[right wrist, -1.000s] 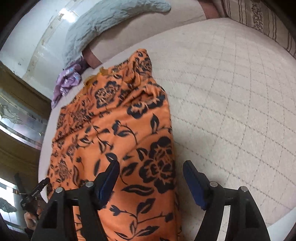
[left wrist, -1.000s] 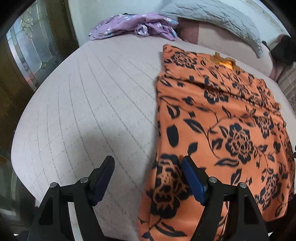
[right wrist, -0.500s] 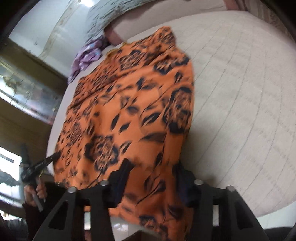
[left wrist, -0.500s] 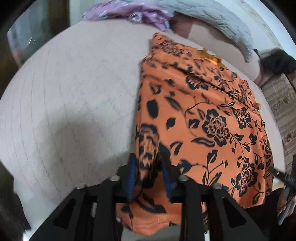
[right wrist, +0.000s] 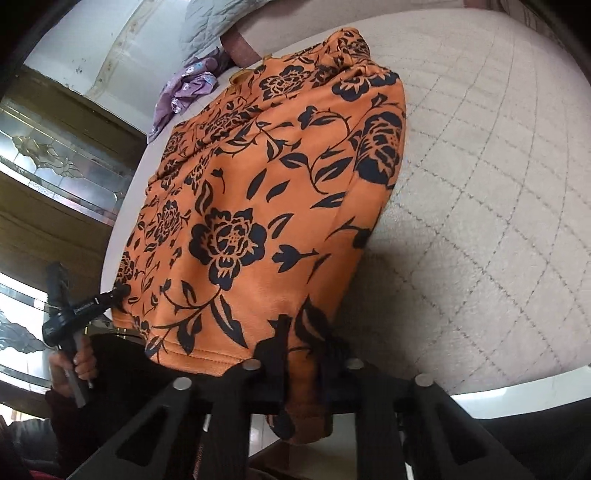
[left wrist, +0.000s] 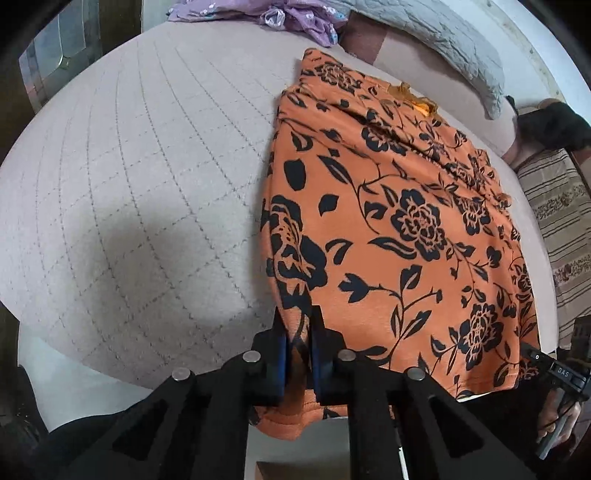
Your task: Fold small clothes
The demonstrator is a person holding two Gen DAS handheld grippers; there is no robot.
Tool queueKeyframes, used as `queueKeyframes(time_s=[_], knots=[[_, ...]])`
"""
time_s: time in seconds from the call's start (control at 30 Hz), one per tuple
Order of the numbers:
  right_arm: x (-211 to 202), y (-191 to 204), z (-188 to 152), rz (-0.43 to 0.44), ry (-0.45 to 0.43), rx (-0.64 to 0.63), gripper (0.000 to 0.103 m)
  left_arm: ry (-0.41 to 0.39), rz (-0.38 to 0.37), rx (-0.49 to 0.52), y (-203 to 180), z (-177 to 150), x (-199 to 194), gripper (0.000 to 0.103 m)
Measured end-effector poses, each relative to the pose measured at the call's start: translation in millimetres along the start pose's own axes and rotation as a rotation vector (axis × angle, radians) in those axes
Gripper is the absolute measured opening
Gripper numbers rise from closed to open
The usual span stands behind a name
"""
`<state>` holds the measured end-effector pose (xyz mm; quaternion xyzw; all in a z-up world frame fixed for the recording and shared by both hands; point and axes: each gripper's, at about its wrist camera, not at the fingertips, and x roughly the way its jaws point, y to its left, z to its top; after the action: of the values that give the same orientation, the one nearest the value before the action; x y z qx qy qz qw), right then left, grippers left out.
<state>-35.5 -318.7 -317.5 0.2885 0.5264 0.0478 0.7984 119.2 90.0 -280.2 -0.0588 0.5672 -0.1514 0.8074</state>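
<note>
Both grippers, left gripper [left wrist: 298,334] and right gripper [right wrist: 302,338], are pinching the near hem of the orange floral garment [left wrist: 388,221], which is lying lengthwise on the quilted bed [left wrist: 129,184], running toward the pillow [left wrist: 443,40] at the frame's top, no readable labels.

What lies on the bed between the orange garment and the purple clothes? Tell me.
Nothing: in the left wrist view, bare quilted bedcover separates the orange floral garment from the purple clothes. Both grippers clamp its near hem.

Home bedroom: quilted bed [left wrist: 155,177], pillow [left wrist: 454,40], leaded-glass door [right wrist: 55,155].
</note>
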Motion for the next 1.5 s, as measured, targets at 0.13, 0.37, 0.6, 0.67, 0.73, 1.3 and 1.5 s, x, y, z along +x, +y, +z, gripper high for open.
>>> queueKeyframes(time_s=[0.13,0.37,0.6,0.67,0.73,1.3,1.5], knots=[[-13,2,5,0.025,-0.039,-0.003,0.008,-0.02,-0.051,-0.002,2,6,-11,0.009],[-57,7,52,0.173,-0.187,0.005,0.008,-0.077,-0.147,0.01,2,56,-46,0.009],[-76,6,159,0.203,-0.402,0.071,0.008,-0.145,-0.161,0.033,-10,169,-56,0.009],[-68,-3,197,0.221,-0.45,0.124,0.008,-0.147,-0.147,0.044,-17,204,-43,0.009],[-54,-12,230,0.224,-0.483,0.17,0.008,-0.142,-0.128,0.058,-25,242,-17,0.009],[56,-70,318,0.302,-0.47,0.362,0.083,-0.197,-0.228,-0.231,3,298,73,0.031],[35,-28,305,0.224,-0.44,0.201,0.081,-0.446,-0.048,-0.191,-16,248,8,0.07]])
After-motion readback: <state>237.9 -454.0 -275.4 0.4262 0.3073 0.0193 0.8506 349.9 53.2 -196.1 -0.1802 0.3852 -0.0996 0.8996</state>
